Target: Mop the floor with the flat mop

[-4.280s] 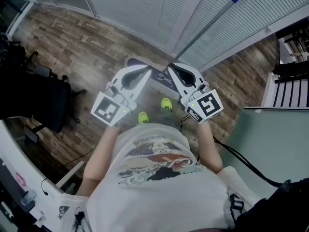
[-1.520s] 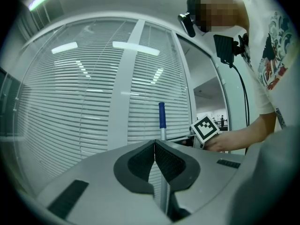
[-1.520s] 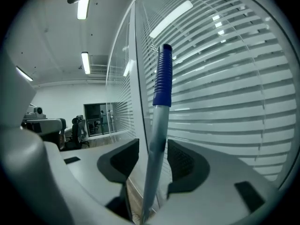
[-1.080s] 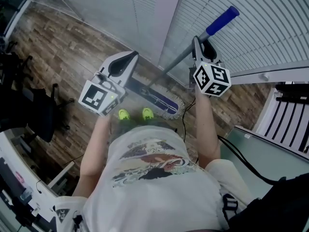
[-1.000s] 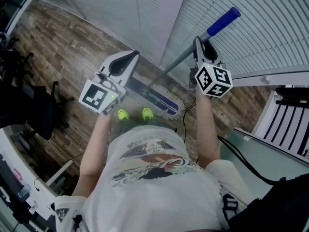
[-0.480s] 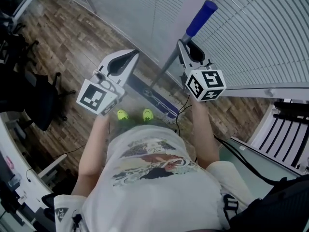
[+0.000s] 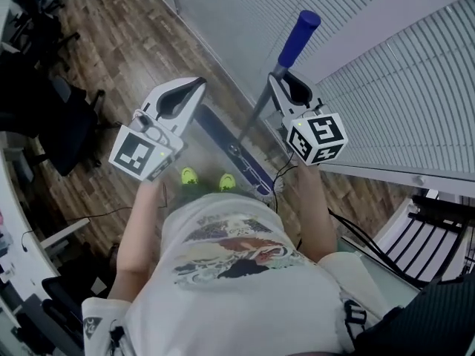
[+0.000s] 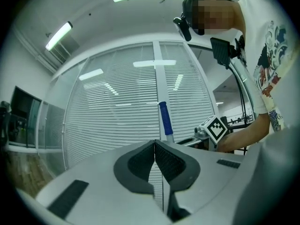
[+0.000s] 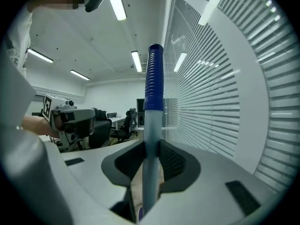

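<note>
The flat mop has a grey pole [image 7: 257, 111] with a blue grip [image 7: 301, 30] at the top. Its long dark head [image 7: 231, 153] lies on the wooden floor just ahead of the person's feet. My right gripper [image 7: 285, 87] is shut on the pole below the blue grip; in the right gripper view the pole [image 9: 151, 139] stands pinched between the two pads. My left gripper [image 7: 185, 95] hangs to the left of the pole, apart from it, shut with nothing in it [image 8: 155, 146]. From the left gripper view the blue grip [image 8: 164, 118] shows ahead.
White slatted blinds [image 7: 386, 58] on a glass wall run along the right and far side. A black office chair [image 7: 52, 124] and cables [image 7: 82, 217] stand at the left. A dark rack [image 7: 438, 213] sits at the right. Yellow-green shoes [image 7: 190, 175] are beside the mop head.
My right gripper has taken hold of the mop pole. Over the last second both grippers and the mop swung across the floor, and the view turned toward the left along the blinds.
</note>
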Tool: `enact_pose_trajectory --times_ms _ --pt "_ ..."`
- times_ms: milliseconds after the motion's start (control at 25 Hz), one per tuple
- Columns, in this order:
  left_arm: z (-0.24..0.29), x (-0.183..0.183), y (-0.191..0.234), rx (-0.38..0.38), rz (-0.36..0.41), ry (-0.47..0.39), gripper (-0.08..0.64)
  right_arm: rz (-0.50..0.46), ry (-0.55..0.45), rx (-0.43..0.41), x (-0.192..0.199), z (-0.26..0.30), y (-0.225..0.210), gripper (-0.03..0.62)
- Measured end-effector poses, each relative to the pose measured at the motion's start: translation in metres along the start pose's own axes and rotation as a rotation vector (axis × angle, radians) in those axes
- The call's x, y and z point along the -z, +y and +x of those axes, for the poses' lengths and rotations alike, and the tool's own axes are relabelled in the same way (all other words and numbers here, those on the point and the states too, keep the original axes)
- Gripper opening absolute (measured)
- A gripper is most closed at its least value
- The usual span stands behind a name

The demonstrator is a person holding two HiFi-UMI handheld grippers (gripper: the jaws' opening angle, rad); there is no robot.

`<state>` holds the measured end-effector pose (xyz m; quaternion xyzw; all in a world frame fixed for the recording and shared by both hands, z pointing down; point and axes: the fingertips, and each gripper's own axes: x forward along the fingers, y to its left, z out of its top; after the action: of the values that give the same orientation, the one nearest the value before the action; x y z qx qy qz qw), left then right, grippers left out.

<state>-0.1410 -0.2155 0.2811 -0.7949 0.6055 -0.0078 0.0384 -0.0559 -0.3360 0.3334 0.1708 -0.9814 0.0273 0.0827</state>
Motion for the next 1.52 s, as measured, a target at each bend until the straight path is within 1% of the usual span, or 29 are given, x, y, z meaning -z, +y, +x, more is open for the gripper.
enact_pose_trajectory --times_ms 240,440,560,680,760,960,1040,1160,1280,1360,1440,1520 --pt "-0.043 -0.005 0.049 -0.07 -0.013 -0.016 0.009 -0.034 0.007 -0.091 -0.017 0.029 0.041 0.104" --pt "-0.062 -0.011 0.077 -0.079 -0.009 -0.049 0.009 -0.052 0.0 -0.18 -0.033 0.048 0.078 0.104" --pt "-0.064 -0.017 0.089 -0.085 0.004 -0.059 0.009 -0.049 -0.016 -0.233 -0.045 0.067 0.091 0.104" --pt "-0.069 -0.022 0.1 -0.107 0.02 -0.063 0.009 -0.044 -0.033 -0.313 -0.054 0.089 0.109 0.103" --pt "-0.079 -0.026 0.109 -0.138 0.026 -0.063 0.009 -0.043 -0.043 -0.375 -0.063 0.104 0.128 0.103" --pt "-0.12 -0.034 0.138 -0.254 0.041 -0.06 0.009 -0.053 -0.101 -0.537 -0.089 0.138 0.184 0.103" --pt "-0.133 -0.037 0.148 -0.289 0.047 -0.064 0.009 -0.053 -0.125 -0.576 -0.095 0.146 0.2 0.103" --pt "-0.149 -0.045 0.161 -0.318 0.056 -0.082 0.009 -0.039 -0.138 -0.616 -0.099 0.153 0.221 0.103" --pt "-0.156 -0.059 0.171 -0.325 0.063 -0.113 0.009 -0.05 -0.118 -0.675 -0.09 0.15 0.252 0.103" --pt "-0.151 -0.067 0.175 -0.309 0.065 -0.132 0.009 -0.066 -0.079 -0.697 -0.068 0.142 0.267 0.103" --pt "-0.142 -0.073 0.173 -0.27 0.058 -0.157 0.009 -0.075 -0.03 -0.698 -0.039 0.133 0.277 0.103" --pt "-0.134 -0.079 0.164 -0.211 0.045 -0.186 0.009 -0.074 -0.009 -0.702 -0.02 0.121 0.282 0.103"
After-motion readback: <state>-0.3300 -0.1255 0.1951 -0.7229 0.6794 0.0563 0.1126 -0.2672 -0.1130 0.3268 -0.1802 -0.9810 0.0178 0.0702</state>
